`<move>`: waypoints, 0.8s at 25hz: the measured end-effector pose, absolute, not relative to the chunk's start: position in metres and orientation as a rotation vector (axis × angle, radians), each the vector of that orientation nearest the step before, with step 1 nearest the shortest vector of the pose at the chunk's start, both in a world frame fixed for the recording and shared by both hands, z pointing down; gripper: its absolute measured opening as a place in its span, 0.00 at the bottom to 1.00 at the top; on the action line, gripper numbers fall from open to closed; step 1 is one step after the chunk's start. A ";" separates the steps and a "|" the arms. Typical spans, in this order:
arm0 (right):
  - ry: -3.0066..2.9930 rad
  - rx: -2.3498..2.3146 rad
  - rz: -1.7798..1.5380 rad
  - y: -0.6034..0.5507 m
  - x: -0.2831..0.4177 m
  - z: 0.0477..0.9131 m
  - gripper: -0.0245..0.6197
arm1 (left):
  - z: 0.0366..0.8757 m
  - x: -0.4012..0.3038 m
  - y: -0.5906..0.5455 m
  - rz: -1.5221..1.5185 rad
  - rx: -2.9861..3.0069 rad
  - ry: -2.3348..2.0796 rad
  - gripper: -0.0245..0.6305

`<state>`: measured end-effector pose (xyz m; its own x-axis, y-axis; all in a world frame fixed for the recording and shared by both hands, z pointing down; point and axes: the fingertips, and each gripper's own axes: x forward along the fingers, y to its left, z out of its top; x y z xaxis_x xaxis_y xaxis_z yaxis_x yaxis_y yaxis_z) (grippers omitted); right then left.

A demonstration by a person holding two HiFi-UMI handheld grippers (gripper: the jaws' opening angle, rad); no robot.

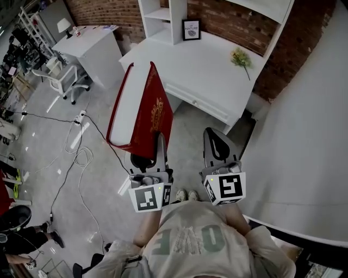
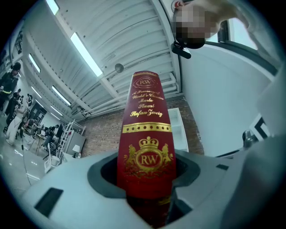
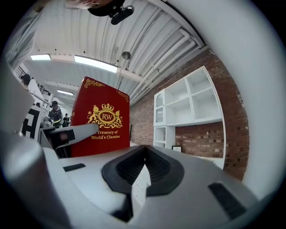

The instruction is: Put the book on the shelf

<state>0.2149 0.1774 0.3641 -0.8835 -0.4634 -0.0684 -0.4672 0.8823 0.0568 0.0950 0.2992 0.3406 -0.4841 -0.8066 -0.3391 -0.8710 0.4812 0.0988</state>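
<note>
red book in the left claw, shelf not yet reached

carry step. the left gripper (image 1: 148, 157) is clamped on the red hardback book (image 1: 142, 106) at its lower end. in the left gripper view both pads press the covers either side of the gold-stamped spine, which faces the cam. the book stands near upright w/ a slight tilt. its crest cover faces the person's right, and the white page block shows between the covers in the head view. it hangs in the air over the floor (image 1: 65, 141), just short of the white desk (image 1: 201, 76), touching nothing but the jaws.

the right gripper (image 1: 217, 146) is just beside it. its jaws are closed together w/ nothing between them, and it's not on the book.

the target is the white shelf unit (image 1: 163, 16) at the back of the desk, against the brick wall. its open compartments look bare in the right gripper view. a framed print (image 1: 191, 29) stands by the unit's foot, and a yellow flower sprig (image 1: 241, 58) lies further right on the desk.

judgement: pick-up is done, placing hasn't begun, so approx halfway. the next move prob calls for a reach fwd over the desk, keeping the book upright and clear of the print. then line it up w/ a compartment and rest its bottom edge on the board before letting go. the grip sits low on a tall book, so it could lever or tip. the free right claw could steady it.
</note>
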 end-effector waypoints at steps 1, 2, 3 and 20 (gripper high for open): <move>3.000 -0.742 0.111 0.180 0.211 0.364 0.06 | 0.341 0.092 0.302 0.377 -1.438 2.484 0.41; 3.002 -0.745 0.107 0.181 0.208 0.365 0.06 | 0.342 0.089 0.303 0.372 -1.441 2.484 0.41; 3.003 -0.751 0.093 0.181 0.206 0.368 0.06 | 0.343 0.088 0.303 0.362 -1.445 2.484 0.41; 3.016 -0.835 0.007 0.157 0.157 0.386 0.06 | 0.355 0.026 0.292 0.348 -1.459 2.500 0.41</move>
<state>0.1570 0.1575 0.3865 -0.8575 -0.5143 -0.0128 -0.5143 0.8576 0.0012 0.0259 0.2921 0.3552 -0.4802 -0.8204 -0.3104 -0.8740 0.4776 0.0898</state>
